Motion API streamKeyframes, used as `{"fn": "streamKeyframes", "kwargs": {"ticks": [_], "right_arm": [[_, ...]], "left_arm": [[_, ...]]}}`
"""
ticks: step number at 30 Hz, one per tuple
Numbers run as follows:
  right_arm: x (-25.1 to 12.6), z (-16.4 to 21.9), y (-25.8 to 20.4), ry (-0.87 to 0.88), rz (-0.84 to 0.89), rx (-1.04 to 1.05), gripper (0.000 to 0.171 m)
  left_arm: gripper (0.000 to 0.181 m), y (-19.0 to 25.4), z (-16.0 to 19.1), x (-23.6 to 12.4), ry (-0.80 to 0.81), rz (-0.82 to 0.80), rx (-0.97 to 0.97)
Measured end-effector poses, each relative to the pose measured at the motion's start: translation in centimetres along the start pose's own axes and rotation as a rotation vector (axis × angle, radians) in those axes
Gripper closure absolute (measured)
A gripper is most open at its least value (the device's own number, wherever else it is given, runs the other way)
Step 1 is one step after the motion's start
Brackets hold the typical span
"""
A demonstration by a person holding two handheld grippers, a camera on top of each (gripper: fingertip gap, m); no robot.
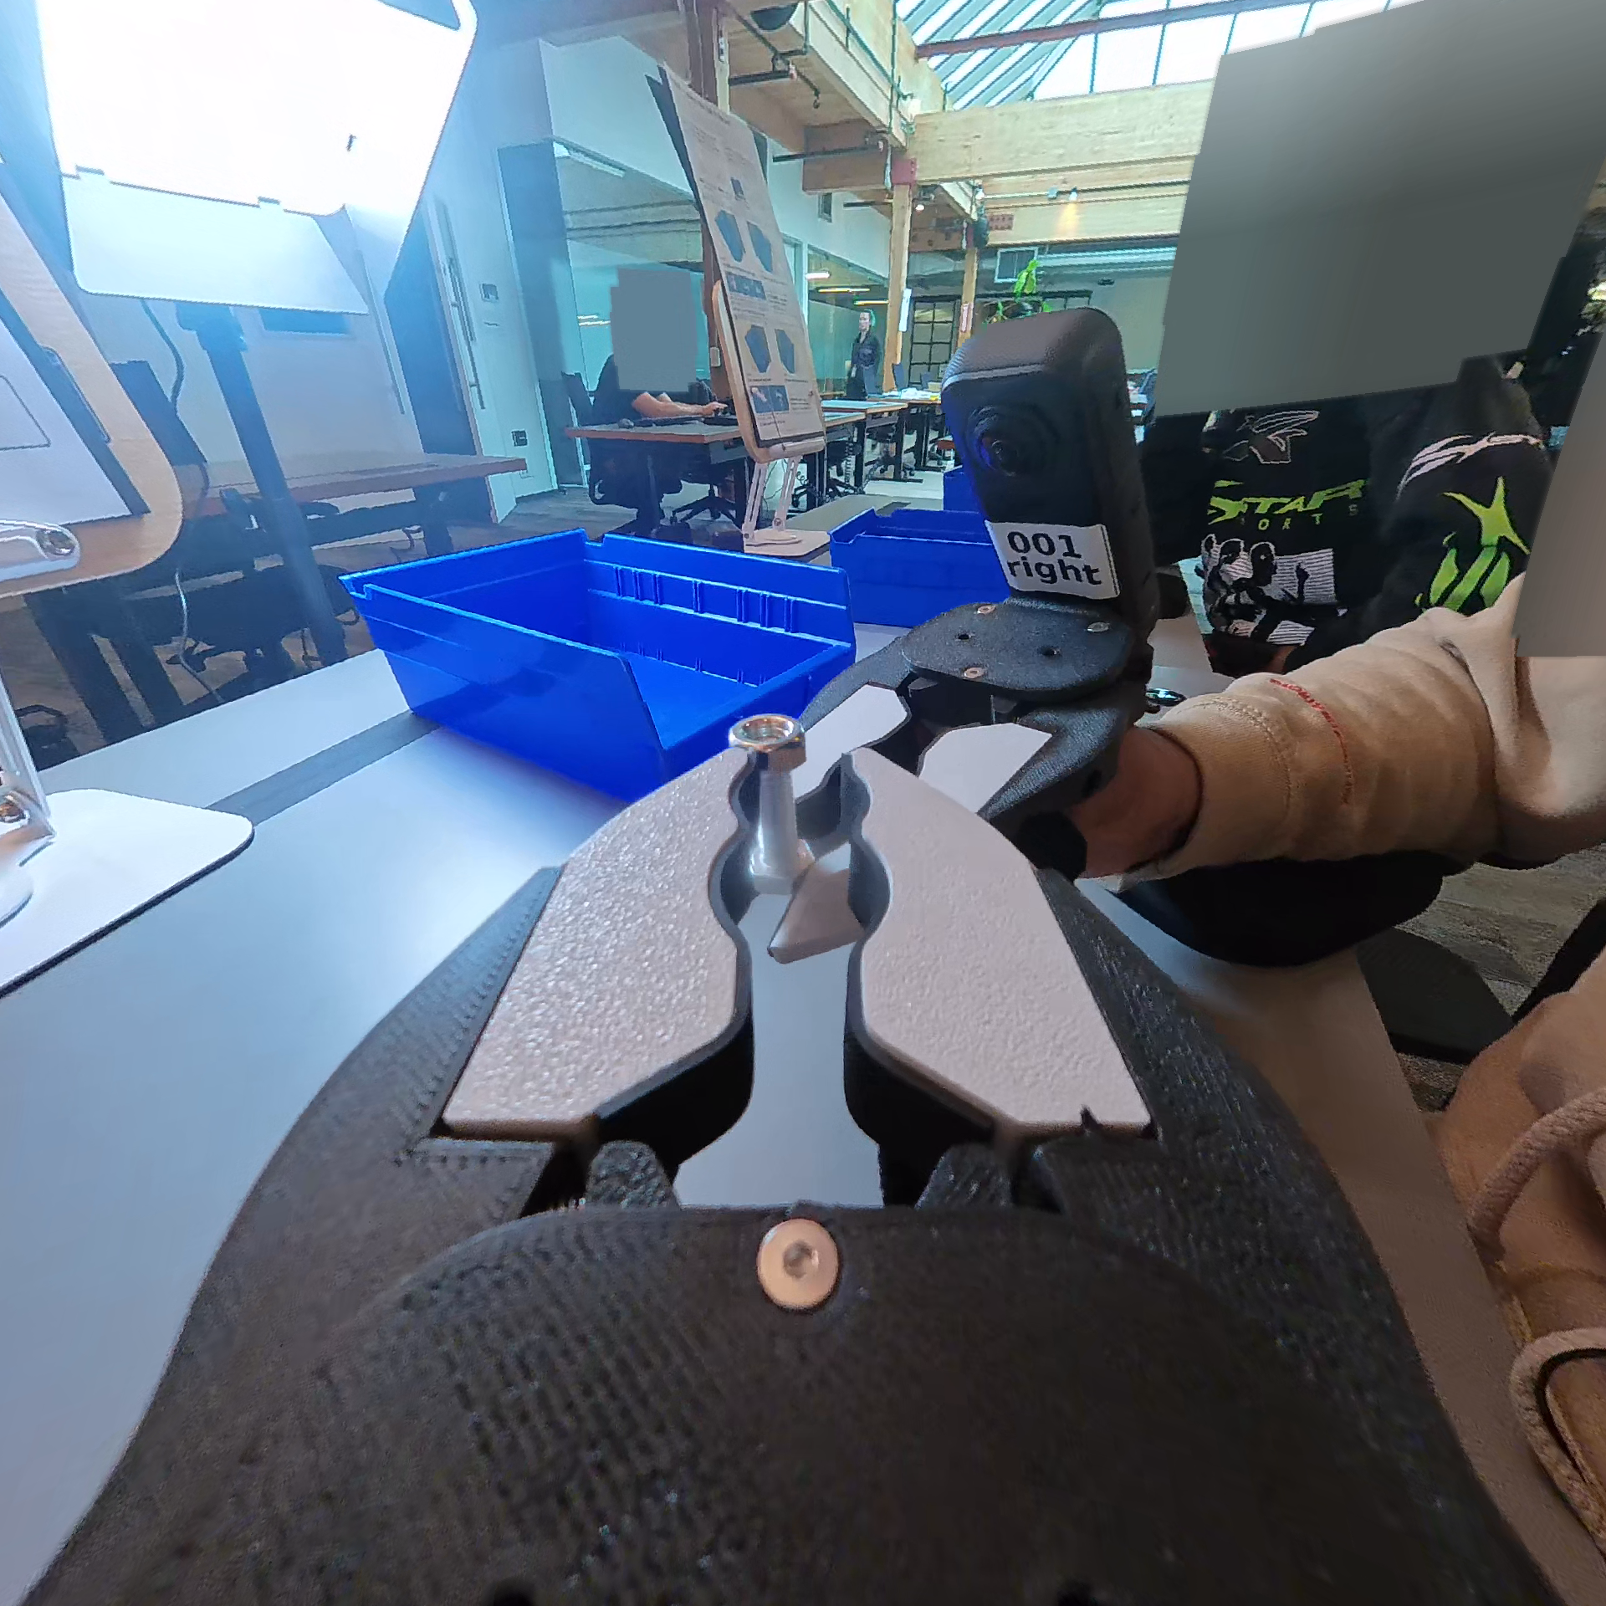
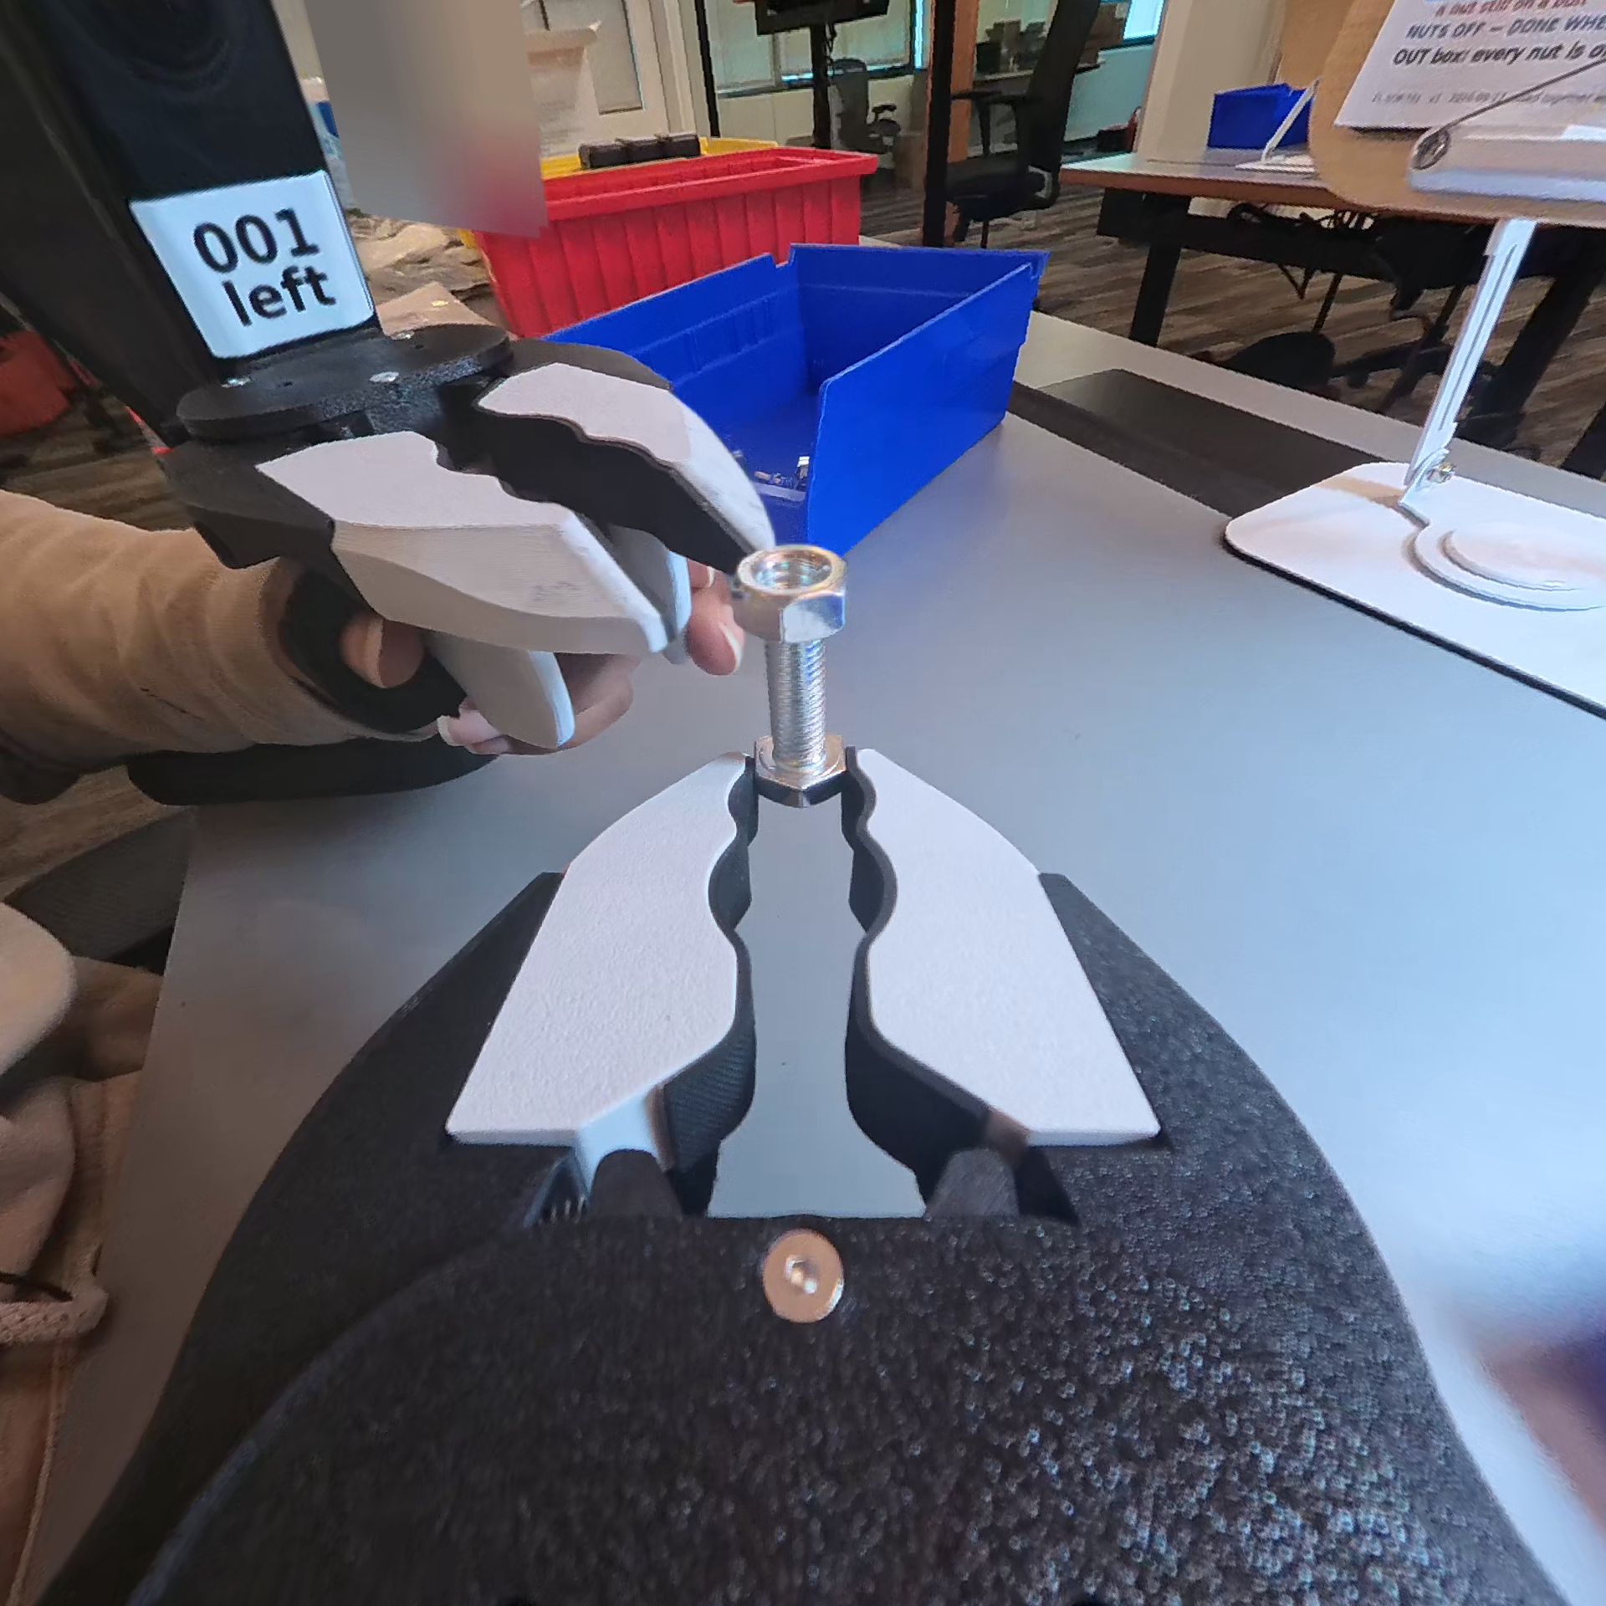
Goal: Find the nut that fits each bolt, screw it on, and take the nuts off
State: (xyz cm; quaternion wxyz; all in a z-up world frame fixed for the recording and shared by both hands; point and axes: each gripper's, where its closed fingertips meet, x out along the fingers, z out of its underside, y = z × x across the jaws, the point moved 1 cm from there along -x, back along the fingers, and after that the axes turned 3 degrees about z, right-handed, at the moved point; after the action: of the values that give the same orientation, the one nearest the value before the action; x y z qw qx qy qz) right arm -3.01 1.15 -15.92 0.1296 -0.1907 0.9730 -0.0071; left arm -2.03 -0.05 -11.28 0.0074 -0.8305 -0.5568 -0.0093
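A silver bolt stands upright, head down, with a hex nut on the top of its thread. My right gripper is shut on the bolt's head at its fingertips. My left gripper comes in from the left at nut height. Its tips are just beside the nut and its fingers are a little apart, with nothing clamped between them. In the left wrist view, the nut shows just past the left gripper. The bolt shows through the gap between the fingers.
A blue bin with a few loose metal parts stands behind the bolt on the grey table. A second blue bin sits farther back. A white stand base is at the right. A red crate is beyond the table. My right fingertips sit around 5 cm from my left ones.
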Motion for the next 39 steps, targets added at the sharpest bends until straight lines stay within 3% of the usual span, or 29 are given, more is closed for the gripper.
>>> {"fn": "streamKeyframes", "kwargs": {"ticks": [4, 9, 15, 31, 39], "right_arm": [[-0.3, -0.4, 0.2, 0.017, 0.007, -0.001, 0.153], [-0.1, -0.4, -0.8, 0.019, -0.035, -0.026, 0.153], [0.2, -0.1, -1.7, 0.013, -0.064, -0.049, 0.153], [0.1, 0.0, -0.2, 0.007, 0.004, 0.015, 0.153], [-0.1, -0.3, -0.7, 0.029, -0.016, -0.006, 0.153]], "left_arm": [[0.162, 0.0, -0.5, -0.3, 0.032, 0.000, 0.013], [0.147, 0.2, -0.3, 0.1, 0.034, 0.052, -0.046], [0.162, 0.4, 0.0, 0.1, 0.011, 0.047, -0.015], [0.165, -0.2, 0.0, 0.0, 0.009, -0.014, -0.029], [0.154, -0.2, -0.4, -0.1, 0.044, 0.014, -0.046]]}}
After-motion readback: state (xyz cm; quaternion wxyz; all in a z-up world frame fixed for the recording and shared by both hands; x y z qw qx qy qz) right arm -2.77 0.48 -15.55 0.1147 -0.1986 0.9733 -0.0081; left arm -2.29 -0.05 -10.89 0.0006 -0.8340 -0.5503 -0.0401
